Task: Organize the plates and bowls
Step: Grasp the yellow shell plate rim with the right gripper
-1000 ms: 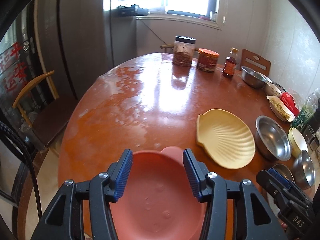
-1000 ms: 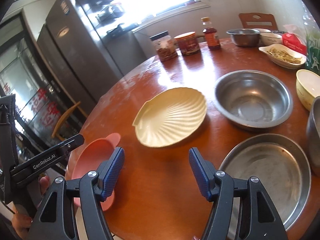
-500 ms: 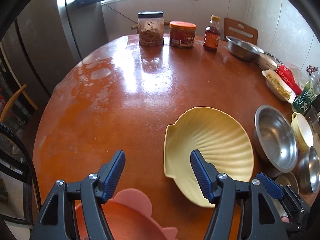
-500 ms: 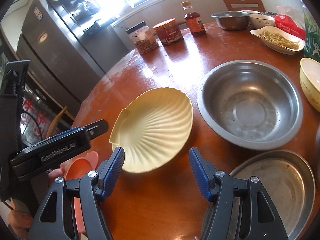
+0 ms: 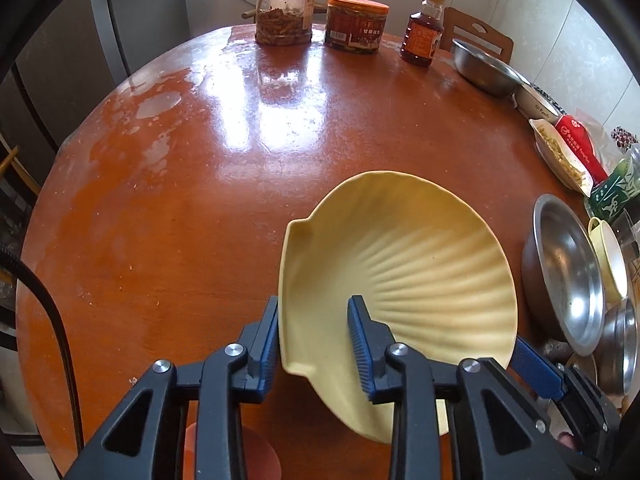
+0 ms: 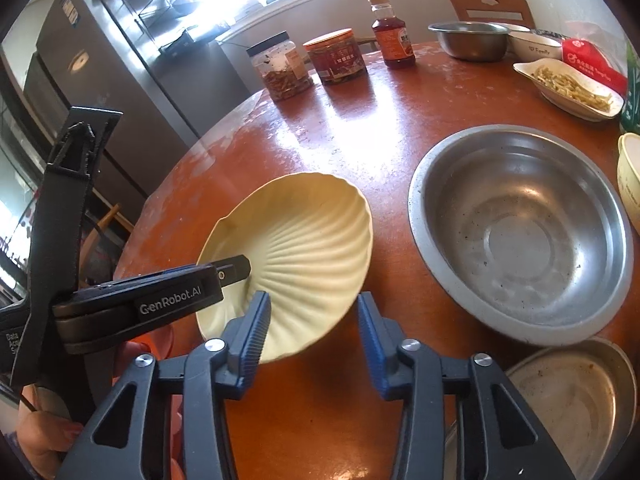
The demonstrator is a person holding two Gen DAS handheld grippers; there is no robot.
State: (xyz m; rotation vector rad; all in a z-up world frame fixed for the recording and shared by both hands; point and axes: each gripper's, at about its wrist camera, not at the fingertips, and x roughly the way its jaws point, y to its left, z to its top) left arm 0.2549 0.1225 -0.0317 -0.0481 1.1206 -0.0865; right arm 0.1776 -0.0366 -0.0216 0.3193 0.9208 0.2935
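A cream shell-shaped plate (image 5: 400,264) is tilted up off the round red-brown table (image 5: 200,184). My left gripper (image 5: 314,320) straddles its near left rim, one finger outside and one inside, narrowed around the rim. In the right wrist view the plate (image 6: 304,240) is tilted, with the left gripper's finger reaching into it. My right gripper (image 6: 312,316) is open, its left finger against the plate's near edge. A pink plate (image 5: 256,456) lies below the left gripper at the table edge.
A large steel bowl (image 6: 520,232) sits right of the shell plate, with a steel plate (image 6: 576,404) nearer and a cream bowl (image 6: 630,176) beyond. Jars (image 5: 286,10), a sauce bottle (image 5: 422,28), another steel bowl (image 5: 486,66) and a food dish (image 6: 568,84) line the far edge.
My left gripper left the pink plate, moved right to the shell plate and narrowed around its rim. The plate has tipped up. My right gripper moved in to the plate's near edge.
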